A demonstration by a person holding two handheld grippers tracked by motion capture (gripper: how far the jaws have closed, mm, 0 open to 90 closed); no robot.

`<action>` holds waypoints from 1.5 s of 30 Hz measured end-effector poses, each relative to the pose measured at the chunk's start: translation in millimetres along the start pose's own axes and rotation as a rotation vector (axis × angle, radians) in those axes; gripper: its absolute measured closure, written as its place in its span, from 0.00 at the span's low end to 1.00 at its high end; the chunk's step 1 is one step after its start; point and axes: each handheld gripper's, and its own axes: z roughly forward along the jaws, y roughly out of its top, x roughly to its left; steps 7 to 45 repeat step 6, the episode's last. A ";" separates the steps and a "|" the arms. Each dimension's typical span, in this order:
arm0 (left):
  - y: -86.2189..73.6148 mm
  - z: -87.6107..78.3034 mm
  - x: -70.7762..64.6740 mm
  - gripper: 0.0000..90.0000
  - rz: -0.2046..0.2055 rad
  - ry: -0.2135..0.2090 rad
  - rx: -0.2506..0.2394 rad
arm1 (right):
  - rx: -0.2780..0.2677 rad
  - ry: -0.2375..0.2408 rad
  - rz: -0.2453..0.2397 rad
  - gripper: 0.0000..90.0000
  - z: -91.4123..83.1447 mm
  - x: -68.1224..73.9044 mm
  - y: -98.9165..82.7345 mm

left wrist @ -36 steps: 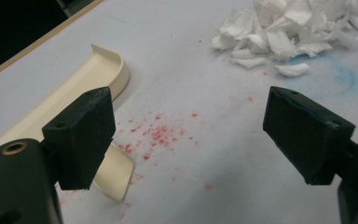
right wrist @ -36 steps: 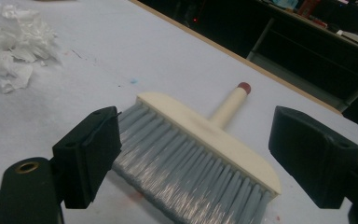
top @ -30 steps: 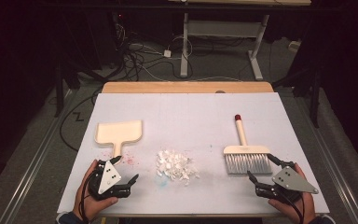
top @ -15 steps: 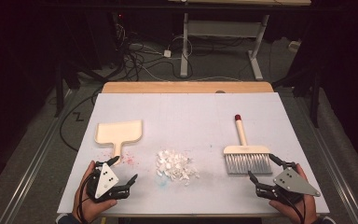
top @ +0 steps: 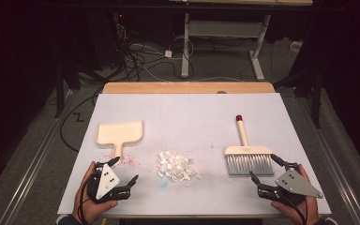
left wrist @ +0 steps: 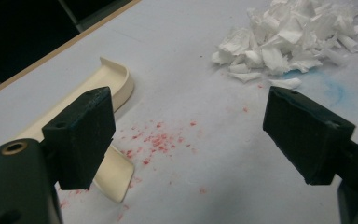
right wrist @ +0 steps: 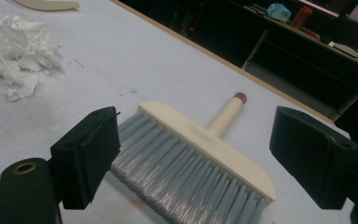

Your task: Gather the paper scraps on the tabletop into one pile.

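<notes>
A cream dustpan (top: 120, 132) lies at the table's left with its handle pointing toward me. My left gripper (top: 126, 169) is open just in front of that handle. In the left gripper view, the handle end (left wrist: 116, 175) sits by the left jaw of the gripper (left wrist: 186, 135). A pile of white paper scraps (top: 176, 165) (left wrist: 289, 37) lies mid-table. To the right lies a brush (top: 246, 152) with grey bristles and a red-tipped handle. My right gripper (top: 263, 166) is open, low over the bristle edge. In the right gripper view, the brush (right wrist: 191, 135) lies between the jaws of the gripper (right wrist: 200, 151).
Red specks (left wrist: 158, 140) and a blue smudge (left wrist: 328, 88) mark the white table sheet (top: 187, 112). A wooden edge (top: 187, 87) runs along the back. Beyond it are floor cables (top: 145, 56) and a desk frame (top: 225, 33).
</notes>
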 end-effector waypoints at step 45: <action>0.4 1.5 1.1 0.17 -0.005 0.007 0.005 | -0.005 -0.005 -0.003 0.19 0.5 -0.9 0.0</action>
